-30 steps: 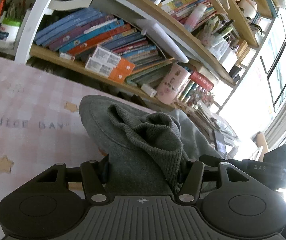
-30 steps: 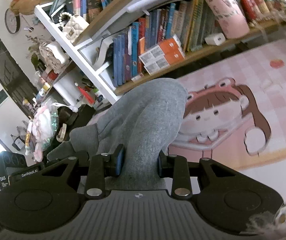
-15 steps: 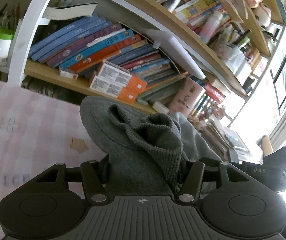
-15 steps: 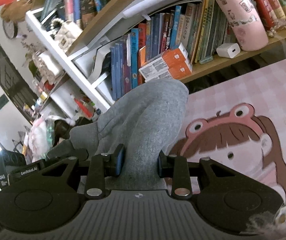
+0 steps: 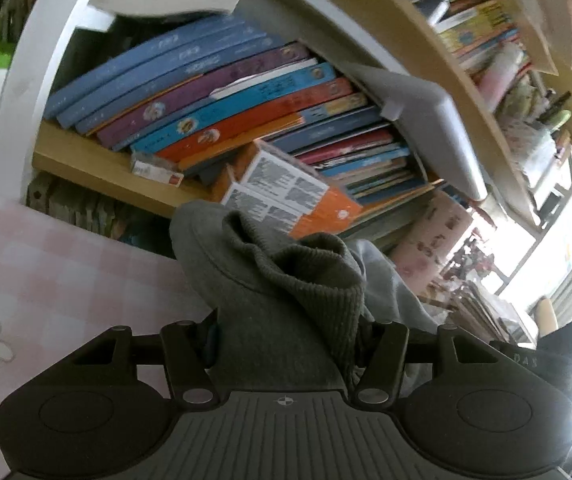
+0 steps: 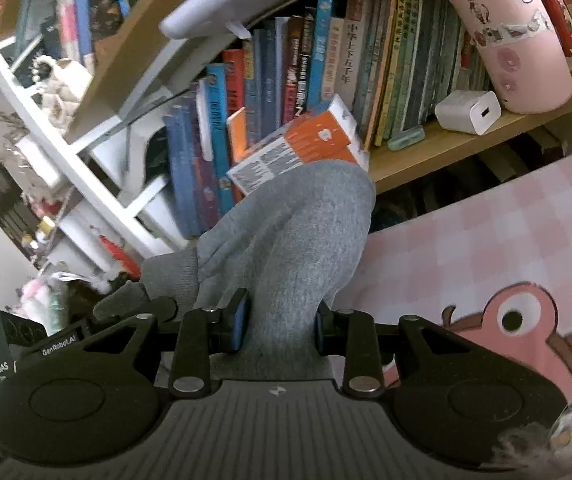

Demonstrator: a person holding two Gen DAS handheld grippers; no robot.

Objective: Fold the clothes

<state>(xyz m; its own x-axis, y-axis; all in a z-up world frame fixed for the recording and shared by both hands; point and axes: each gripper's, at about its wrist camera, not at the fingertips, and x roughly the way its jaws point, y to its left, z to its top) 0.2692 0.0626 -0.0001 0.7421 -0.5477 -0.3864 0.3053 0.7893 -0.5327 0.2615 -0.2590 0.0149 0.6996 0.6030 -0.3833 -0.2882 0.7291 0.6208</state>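
A grey garment (image 5: 270, 292) with a ribbed cuff or hem bunches up between the jaws of my left gripper (image 5: 286, 336), which is shut on it. My right gripper (image 6: 280, 320) is shut on another part of the same grey garment (image 6: 294, 240). Both hold the cloth up above the pink checked table cover (image 5: 46, 276), which also shows in the right wrist view (image 6: 486, 248). The rest of the garment is hidden below the grippers. The other gripper's body shows at the edge of each view.
A bookshelf (image 5: 246, 112) with leaning books and orange-and-white boxes (image 5: 286, 196) stands close behind the table edge. In the right wrist view, a pink tumbler (image 6: 506, 36) and a white charger (image 6: 468, 111) sit on the shelf.
Both grippers have moved toward the bookshelf with the garment still held. The shelf looks much closer and less of the table cover shows.
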